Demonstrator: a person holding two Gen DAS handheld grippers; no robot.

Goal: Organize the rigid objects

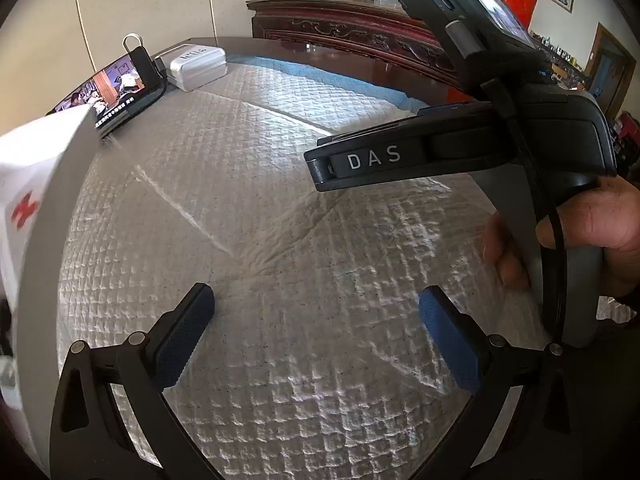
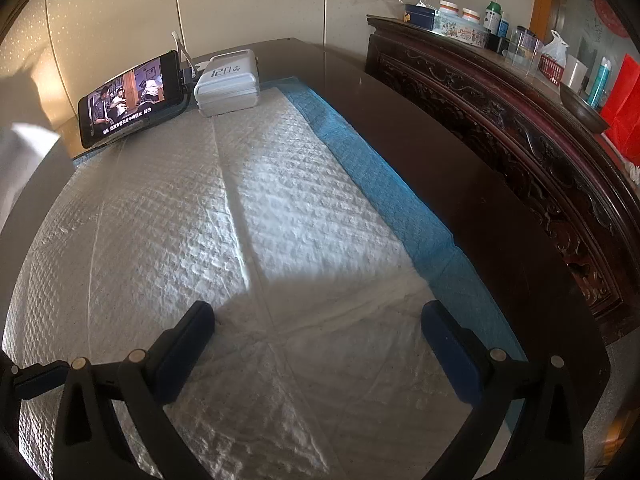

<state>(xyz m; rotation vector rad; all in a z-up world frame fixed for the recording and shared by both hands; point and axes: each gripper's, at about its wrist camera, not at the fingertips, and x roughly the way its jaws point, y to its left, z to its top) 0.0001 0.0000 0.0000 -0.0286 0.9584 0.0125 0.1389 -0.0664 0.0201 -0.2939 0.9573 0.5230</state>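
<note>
Both grippers hang over the padded counter with nothing in them. The left gripper (image 1: 316, 328) has its jaws spread wide, only quilted white pad (image 1: 280, 240) showing between them; the right gripper (image 2: 318, 344) is just the same, jaws wide and empty above the same pad, whose blue edge (image 2: 372, 184) runs toward one o'clock along the dark counter (image 2: 420, 140).

As for rigid things to organize, none lies within reach of either gripper. In the right wrist view a phone (image 2: 130, 98) playing video leans at eleven o'clock at the far end of the pad, with a white charger box (image 2: 228, 80) just beside it, toward twelve. In the left wrist view a white box with a red cross (image 1: 24, 200) juts in at nine o'clock, blurred and close; what it is, I cannot tell. At two o'clock in that view the person's right hand (image 1: 592, 232) grips the handle of the other tool.

I'd judge that the sorting has not started, or that the pieces lie outside both views: nothing is gathered, nothing is held, everything is left to do.
</note>
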